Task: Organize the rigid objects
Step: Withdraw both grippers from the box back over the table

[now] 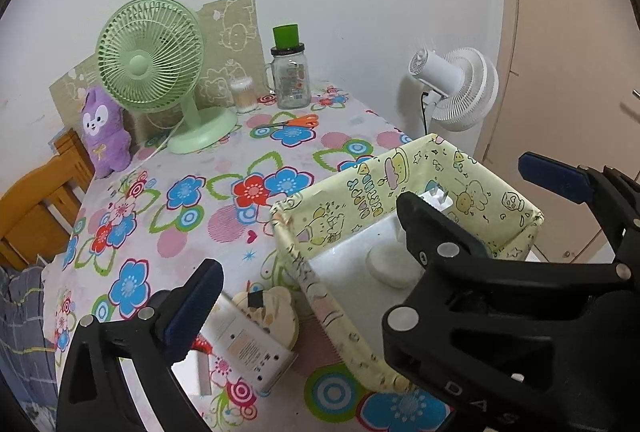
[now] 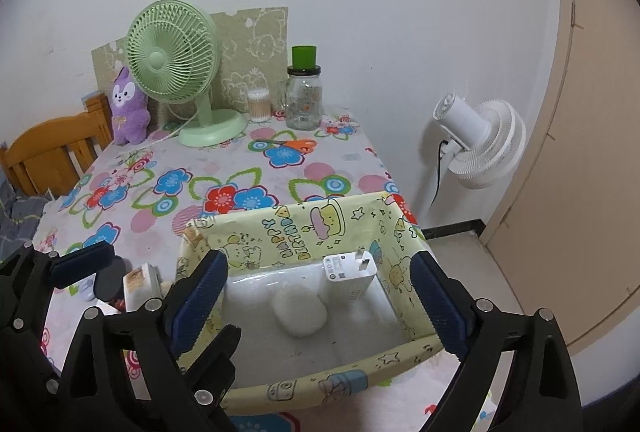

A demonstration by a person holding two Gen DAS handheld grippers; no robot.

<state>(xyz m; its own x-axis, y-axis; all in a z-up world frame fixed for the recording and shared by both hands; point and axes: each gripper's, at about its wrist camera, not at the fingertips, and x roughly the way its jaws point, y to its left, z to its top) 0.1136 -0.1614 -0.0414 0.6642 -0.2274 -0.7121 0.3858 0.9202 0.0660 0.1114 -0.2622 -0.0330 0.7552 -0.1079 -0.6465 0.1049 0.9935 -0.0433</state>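
Both claws wide open and empty, the right claw [image 2: 320, 296] straddling the box [image 2: 304, 228] with charger [image 2: 350, 272] and white puck [image 2: 300, 312] already in, while the white device [image 1: 248, 344] by the left claw [image 1: 308, 244] waits on the table [image 1: 224, 159].

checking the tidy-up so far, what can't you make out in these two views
- Items left of the yellow box: in the right wrist view, gripper fingers cover them.
- White boxed item: left wrist view, print too small, left gripper finger overlaps it.
- White charger: left wrist view, mostly behind a finger.
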